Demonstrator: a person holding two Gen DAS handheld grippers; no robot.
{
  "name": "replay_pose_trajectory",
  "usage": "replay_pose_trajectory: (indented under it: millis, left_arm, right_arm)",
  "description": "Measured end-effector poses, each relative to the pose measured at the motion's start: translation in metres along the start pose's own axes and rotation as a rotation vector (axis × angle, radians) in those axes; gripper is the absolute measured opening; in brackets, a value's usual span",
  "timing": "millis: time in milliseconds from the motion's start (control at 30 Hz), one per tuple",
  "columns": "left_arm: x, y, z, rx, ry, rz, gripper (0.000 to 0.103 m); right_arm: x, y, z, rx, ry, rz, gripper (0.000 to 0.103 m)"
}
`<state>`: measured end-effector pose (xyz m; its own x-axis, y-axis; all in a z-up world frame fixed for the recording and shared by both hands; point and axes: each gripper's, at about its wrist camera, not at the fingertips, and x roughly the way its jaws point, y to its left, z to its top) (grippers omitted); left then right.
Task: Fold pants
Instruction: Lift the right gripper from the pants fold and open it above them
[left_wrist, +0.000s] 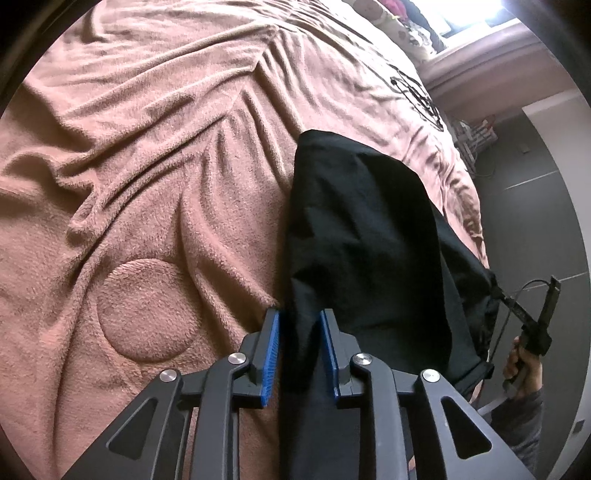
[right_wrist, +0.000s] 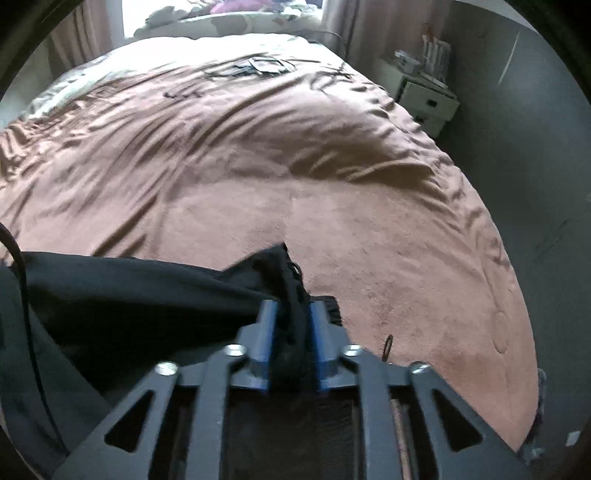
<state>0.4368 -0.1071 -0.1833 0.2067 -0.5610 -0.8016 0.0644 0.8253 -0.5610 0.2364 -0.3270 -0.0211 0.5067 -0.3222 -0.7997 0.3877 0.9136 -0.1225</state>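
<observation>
My left claw (left_wrist: 300, 328) points steeply down at the bed (left_wrist: 147, 184), its blue pads (left_wrist: 272, 354) parted a little, with a fold of the black pants (left_wrist: 362, 240) running up between them. The cloth fills the gap near the right pad, but I cannot tell whether the pads actually press on it. The pants lie over the pink blanket toward the bed's right edge, stretching away from this claw.

My right claw (right_wrist: 291, 321) also tilts down, jaws partly apart, with a bunched dark edge of the pants (right_wrist: 129, 295) sitting between the pads (right_wrist: 317, 332) (the frame is blurred there, so whether they pinch is unclear). From the left view, my right hand (left_wrist: 517, 363) grips its handle beside the bed's edge, sleeve (left_wrist: 524, 424) below it.
</observation>
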Motion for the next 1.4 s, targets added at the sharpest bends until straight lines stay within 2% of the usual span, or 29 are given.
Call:
replay_pose_trajectory:
  millis: [67,167,367,433,467,500,533,567,700,767,867,1000,1033,1067,1133,1167,1200,1400]
  left_arm:
    - [-0.001,-0.001,-0.001,0.004,-0.004,0.000,0.024]
    - [-0.003,0.000,0.000,0.001,-0.014,-0.007,0.024]
    - [-0.004,0.004,0.006,0.012,-0.038,-0.016,0.024]
    - [0.000,0.005,0.008,0.006,-0.032,-0.021,0.024]
    - [0.002,0.005,0.008,0.004,-0.029,-0.020,0.024]
    - [0.004,0.006,0.008,0.003,-0.025,-0.014,0.024]
    - [0.005,0.004,0.007,0.003,-0.024,-0.013,0.024]
    - [0.006,0.004,0.007,0.005,-0.022,-0.015,0.024]
    - [0.007,-0.002,0.005,0.032,-0.025,0.004,0.024]
    - [0.007,-0.002,0.004,0.033,-0.027,0.005,0.024]
    - [0.006,0.000,0.004,0.025,-0.026,0.000,0.024]
    - [0.002,-0.001,0.002,0.029,-0.028,0.001,0.024]
    - [0.002,-0.001,0.002,0.028,-0.027,0.002,0.024]
    - [0.001,-0.001,0.002,0.028,-0.025,0.002,0.024]
    - [0.001,-0.002,-0.001,0.029,-0.020,0.000,0.024]
    - [0.000,-0.002,-0.001,0.029,-0.019,-0.001,0.024]
    - [-0.001,-0.003,-0.002,0.030,-0.018,-0.001,0.024]
    - [-0.001,-0.001,-0.006,0.021,-0.006,0.001,0.024]
  right_arm:
    - [-0.006,0.001,0.002,-0.012,-0.028,-0.007,0.061]
    - [-0.001,-0.003,0.008,0.008,-0.010,0.031,0.061]
    - [0.035,-0.010,0.024,0.012,0.051,0.073,0.061]
    - [0.044,-0.011,0.030,-0.001,0.052,0.074,0.045]
    - [0.046,-0.011,0.031,0.002,0.056,0.077,0.022]
    - [0.046,-0.014,0.032,0.010,0.048,0.072,0.012]
    - [0.044,-0.015,0.033,0.015,0.026,0.063,0.009]
    - [0.039,-0.016,0.033,0.023,-0.008,0.051,0.002]
    - [0.022,-0.034,0.029,0.132,-0.112,0.009,0.002]
    - [0.018,-0.040,0.026,0.162,-0.099,-0.030,0.003]
    - [0.010,-0.043,0.020,0.160,-0.068,0.046,0.003]
    - [-0.019,-0.027,0.007,0.054,-0.068,0.106,0.003]
    - [-0.027,-0.021,0.001,0.023,-0.062,0.126,0.004]
    - [-0.033,-0.018,-0.002,0.005,-0.058,0.138,0.011]
    - [-0.048,-0.009,-0.012,-0.050,-0.060,0.159,0.032]
    - [-0.057,-0.004,-0.017,-0.073,-0.072,0.157,0.051]
    - [-0.067,0.002,-0.024,-0.101,-0.092,0.154,0.059]
    - [-0.100,0.023,-0.050,-0.207,-0.091,0.198,0.059]
